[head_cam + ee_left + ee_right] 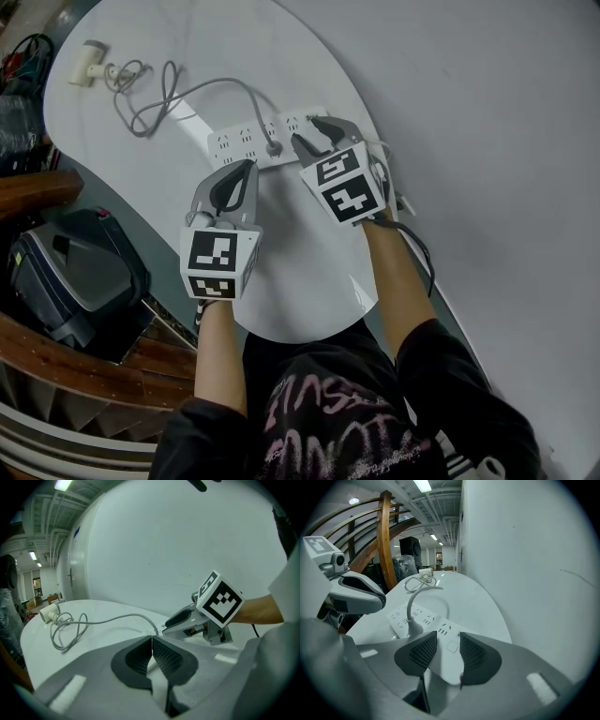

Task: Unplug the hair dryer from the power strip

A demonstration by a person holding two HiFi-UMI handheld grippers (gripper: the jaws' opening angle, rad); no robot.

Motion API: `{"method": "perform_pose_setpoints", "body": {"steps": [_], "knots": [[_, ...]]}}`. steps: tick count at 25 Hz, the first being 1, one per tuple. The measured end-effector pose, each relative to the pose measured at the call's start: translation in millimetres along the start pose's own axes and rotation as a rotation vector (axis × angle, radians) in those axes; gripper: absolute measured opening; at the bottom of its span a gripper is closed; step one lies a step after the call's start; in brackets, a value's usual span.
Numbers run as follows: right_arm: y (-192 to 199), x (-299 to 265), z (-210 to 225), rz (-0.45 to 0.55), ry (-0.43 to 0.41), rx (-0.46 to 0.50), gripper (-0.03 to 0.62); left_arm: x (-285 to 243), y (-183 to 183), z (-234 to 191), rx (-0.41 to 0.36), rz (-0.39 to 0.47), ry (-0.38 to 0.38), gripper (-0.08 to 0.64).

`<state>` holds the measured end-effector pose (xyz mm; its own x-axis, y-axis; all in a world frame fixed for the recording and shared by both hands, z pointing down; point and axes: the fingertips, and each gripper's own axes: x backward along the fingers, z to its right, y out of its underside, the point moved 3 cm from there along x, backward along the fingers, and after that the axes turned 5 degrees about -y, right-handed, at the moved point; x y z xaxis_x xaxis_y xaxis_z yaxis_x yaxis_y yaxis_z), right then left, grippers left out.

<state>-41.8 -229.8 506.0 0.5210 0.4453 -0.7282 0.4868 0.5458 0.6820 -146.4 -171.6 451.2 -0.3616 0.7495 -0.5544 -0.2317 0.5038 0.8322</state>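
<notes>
A white power strip [236,142] lies across the white table [281,300], with a grey plug [274,148] in one of its middle sockets. The grey cord [178,94] loops to the small white hair dryer [88,64] at the far left. My right gripper [315,134] is open, its jaws low over the strip's right end [451,644], just right of the plug [412,627]. My left gripper [249,167] is shut and empty, its tips close to the strip's near side, left of the plug. In the left gripper view the pads [164,656] meet.
The table's curved edge [141,211] runs along the left, with a black case [75,277] and a wooden railing [37,187] below it. A white wall [487,141] stands close on the right, just beyond the strip.
</notes>
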Motion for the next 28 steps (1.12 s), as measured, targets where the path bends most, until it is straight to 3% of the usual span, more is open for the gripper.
{"method": "perform_pose_setpoints", "body": {"steps": [9, 19, 28], "knots": [[0, -1, 0, 0.012, 0.007, -0.002, 0.170, -20, -3, 9, -0.115, -0.048, 0.045, 0.091], [0, -1, 0, 0.015, 0.002, -0.007, 0.170, -42, 2, 16, -0.209, -0.111, 0.098, 0.114], [-1, 1, 1, 0.019, -0.004, -0.003, 0.178, -55, 0, 19, -0.230, -0.126, 0.106, 0.112]]}}
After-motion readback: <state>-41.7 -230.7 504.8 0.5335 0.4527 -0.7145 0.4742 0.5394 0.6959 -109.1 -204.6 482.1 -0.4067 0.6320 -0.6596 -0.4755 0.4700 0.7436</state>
